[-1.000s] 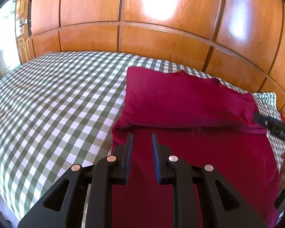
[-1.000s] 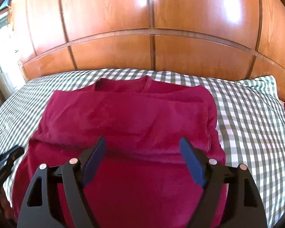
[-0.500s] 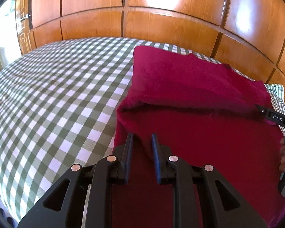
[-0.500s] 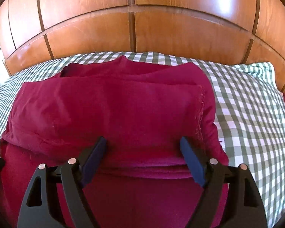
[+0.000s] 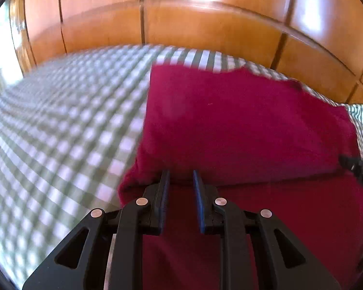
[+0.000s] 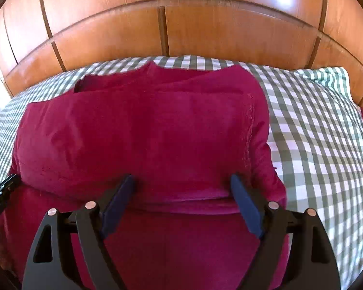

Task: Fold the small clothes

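A green-and-white checked bedspread (image 6: 314, 130) before a wooden panelled wall (image 6: 162, 31) carries the crimson fleece garment (image 6: 142, 135), its far part already doubled over. The left gripper (image 5: 181, 181), narrowly apart, and the wide-open right gripper (image 6: 181, 181) hold nothing; further folding probably remains.

The checked bedsheet (image 5: 60, 130) is smeared by motion blur in the left wrist view. The near part of the red garment (image 6: 142, 133) is cut off by the lower edge. Only a tip of the right gripper (image 5: 358, 171) is seen at the frame's edge there, so its opening cannot be judged from that view.
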Tool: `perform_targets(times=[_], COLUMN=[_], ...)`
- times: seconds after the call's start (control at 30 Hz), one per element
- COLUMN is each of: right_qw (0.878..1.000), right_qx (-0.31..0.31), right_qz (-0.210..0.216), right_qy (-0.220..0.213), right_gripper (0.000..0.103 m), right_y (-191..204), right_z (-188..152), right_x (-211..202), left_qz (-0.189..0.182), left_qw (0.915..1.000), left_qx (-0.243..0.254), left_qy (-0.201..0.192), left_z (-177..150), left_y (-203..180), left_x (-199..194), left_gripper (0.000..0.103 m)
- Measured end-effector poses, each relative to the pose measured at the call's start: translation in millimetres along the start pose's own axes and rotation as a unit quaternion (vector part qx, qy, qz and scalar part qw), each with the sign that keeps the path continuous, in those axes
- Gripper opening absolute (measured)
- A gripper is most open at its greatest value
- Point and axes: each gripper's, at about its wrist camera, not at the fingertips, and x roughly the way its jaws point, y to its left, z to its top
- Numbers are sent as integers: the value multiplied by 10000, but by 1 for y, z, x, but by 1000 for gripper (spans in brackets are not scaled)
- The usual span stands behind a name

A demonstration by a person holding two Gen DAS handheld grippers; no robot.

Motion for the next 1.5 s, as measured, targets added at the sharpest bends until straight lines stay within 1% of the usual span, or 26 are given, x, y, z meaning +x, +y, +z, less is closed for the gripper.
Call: perform_targets(times=[0.1,0.2,0.27,0.33,0.47,0.57,0.73,0.9,1.0,1.1,1.13,1.23,1.3,1.37,1.43,1.47,1.5], right_qw=[9999,9998,9994,9993,9989,9986,9984,9988,9985,9960,9950,9928,9913,9889,9874,9869,9864], right_qx=[-64,54,81,115,197,241,264,313,430,599,619,617,589,537,460,429,410], right_qz=[-52,18,91,195,384,468,501,368,317,453,510,724,868,1045,1126,1156,1177], right_qy=[-102,-201,-310,-312,-190,-60,-35,28,155,485,594,726,801,913,1014,1044,1074], right_gripper=[83,84,85,85,85,85,86,86,86,86,86,86,86,81,71,68,62], right_y=[4,3,1,-1,-7,-13,-24,-46,-66,-85,-91,-97,-96,-93,-90,-89,-88], right_z=[-4,-7,-13,-21,-38,-54,-74,-96,-116,-138,-148,-170,-181,-194,-205,-208,-211], right_x=[-7,-19,-30,-40,-50,-58,-79,-100,-112,-117,-120,-134,-143,-152,-158,-161,-162], left_qz=[9,-10,-10,-72,-19,-23,-25,-17,-74,-238,-203,-262,-357,-431,-548,-591,-626], left_qw=[9999,9992,9989,9987,9984,9986,9986,9987,9988,9989,9991,9992,9991,9988,9979,9975,9972], left_qx=[-23,-13,-11,1,84,77,81,138,190,174,203,256,233,219,325,358,384], left_qy=[-168,-406,-463,-499,-558,-522,-526,-485,-453,-366,-319,-176,-63,-55,83,121,167], left_z=[-2,-9,-15,-21,-34,-44,-56,-70,-85,-100,-107,-120,-128,-139,-149,-154,-159], left_y=[-1,-2,-2,-1,-1,0,5,10,24,41,48,62,70,77,79,79,80], left_x=[-13,-34,-44,-53,-67,-75,-88,-100,-112,-122,-126,-136,-142,-151,-155,-157,-157], left_gripper=[18,18,18,18,18,18,18,18,18,18,18,19,53,54,54,54,54])
